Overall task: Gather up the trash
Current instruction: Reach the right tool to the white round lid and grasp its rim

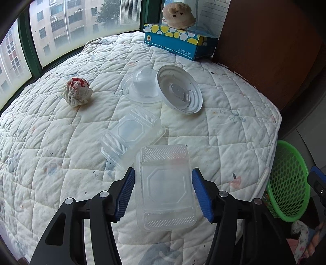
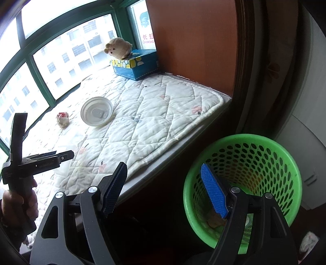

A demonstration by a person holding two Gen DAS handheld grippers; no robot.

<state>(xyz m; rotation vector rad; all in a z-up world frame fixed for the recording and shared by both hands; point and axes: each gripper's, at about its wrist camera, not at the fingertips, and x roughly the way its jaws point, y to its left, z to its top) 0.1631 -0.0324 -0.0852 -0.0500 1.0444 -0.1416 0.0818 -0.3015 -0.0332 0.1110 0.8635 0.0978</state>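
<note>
My left gripper (image 1: 163, 173) is shut on a clear plastic container (image 1: 165, 183), its blue pads against the container's two long sides, just above the quilted mat (image 1: 51, 142). A second clear container (image 1: 132, 134) lies right behind it. Farther back are a clear dome lid (image 1: 142, 87), a white round lid (image 1: 179, 91) leaning on it, and a crumpled paper ball (image 1: 78, 91) with red marks. My right gripper (image 2: 163, 166) is open with nothing in it, its right finger over the rim of the green basket (image 2: 254, 142).
A blue tissue box (image 1: 179, 42) with a plush toy (image 1: 179, 14) on top stands at the mat's far corner by a brown wood panel (image 1: 264, 40). Windows run along the left. The green basket (image 1: 289, 183) sits on the floor beyond the mat's right edge.
</note>
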